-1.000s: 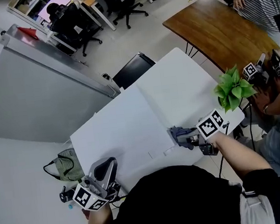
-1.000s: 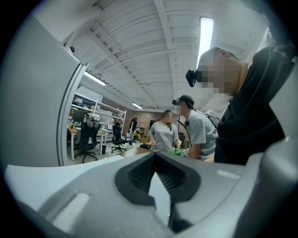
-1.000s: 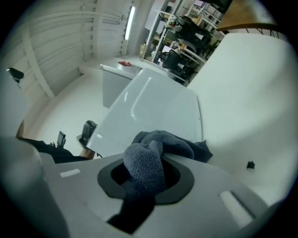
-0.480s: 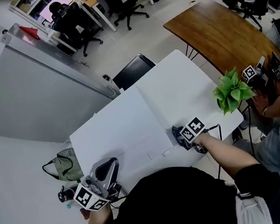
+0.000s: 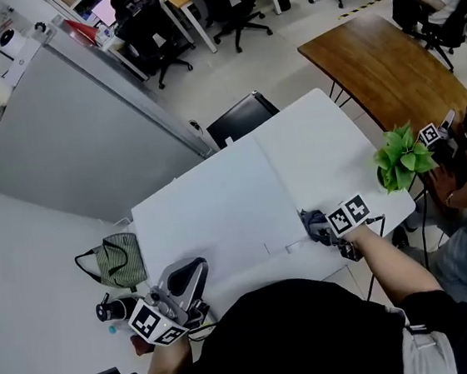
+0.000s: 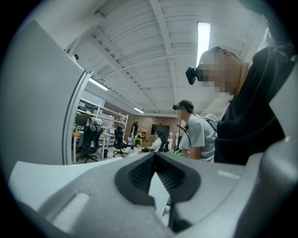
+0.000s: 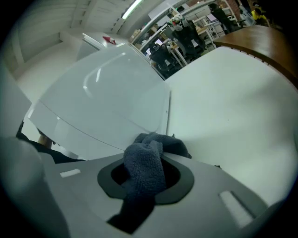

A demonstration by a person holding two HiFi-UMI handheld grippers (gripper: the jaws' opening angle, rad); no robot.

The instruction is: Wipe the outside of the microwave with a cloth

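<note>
Grey-blue cloth is being pinched by the right gripper on the worktop.
Left gripper is hanging closed and empty, farther off; no microwave is showing.

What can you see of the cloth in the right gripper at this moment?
The cloth is dark grey-blue with a nubbly, towel-like weave. It is bunched into a wad, not spread flat. The right gripper is shut on it: its fingers pinch the middle, one lump pokes out ahead of them and a tail hangs back behind. The front lump rests on the white table top, close to the seam between its two panels.
</note>
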